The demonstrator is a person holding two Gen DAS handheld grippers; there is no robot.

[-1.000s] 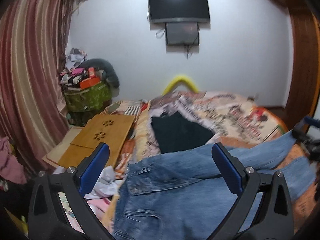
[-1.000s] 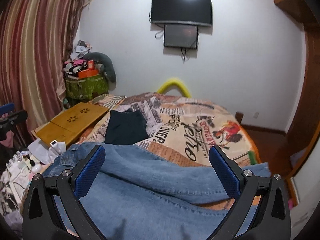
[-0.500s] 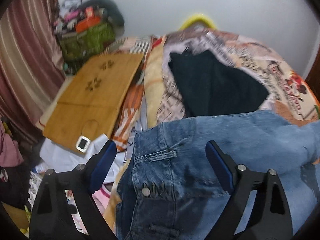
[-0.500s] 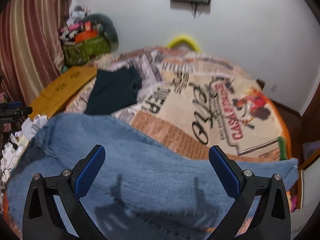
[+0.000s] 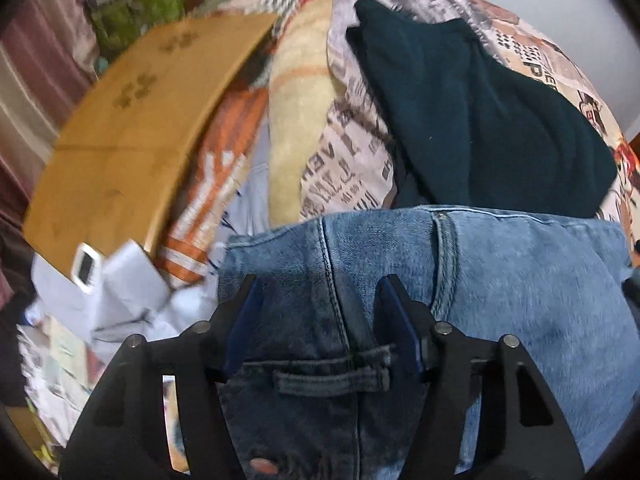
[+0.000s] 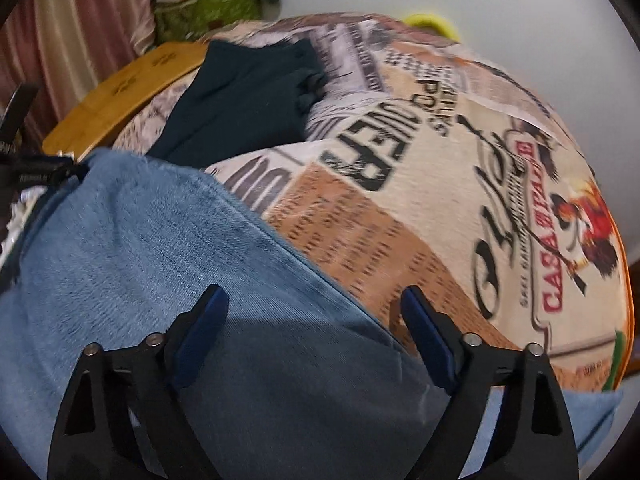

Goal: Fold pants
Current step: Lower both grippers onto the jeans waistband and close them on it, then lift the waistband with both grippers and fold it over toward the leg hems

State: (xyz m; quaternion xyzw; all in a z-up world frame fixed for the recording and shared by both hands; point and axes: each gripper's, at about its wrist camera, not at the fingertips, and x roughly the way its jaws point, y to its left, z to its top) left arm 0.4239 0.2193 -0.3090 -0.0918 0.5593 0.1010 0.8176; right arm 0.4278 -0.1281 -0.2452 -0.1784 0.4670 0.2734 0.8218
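Note:
Blue denim jeans (image 5: 500,280) lie across the near end of a bed. In the left wrist view my left gripper (image 5: 322,298) hovers low over the waistband, its jaws partly closed, straddling a seam and a belt loop (image 5: 332,380). They do not pinch the cloth. In the right wrist view the jeans' leg (image 6: 160,280) spreads flat under my right gripper (image 6: 314,304), which is open wide and empty just above the denim near its far edge.
A printed blanket (image 6: 460,200) covers the bed. A dark teal garment (image 5: 480,112) lies beyond the jeans. A bamboo lap desk (image 5: 132,120) and white clutter (image 5: 120,292) lie off the bed's left side. The other gripper (image 6: 24,160) shows at the left edge.
Both grippers have tilted down and moved close to the jeans. The left jaws have narrowed over the waistband. The right jaws stay wide open.

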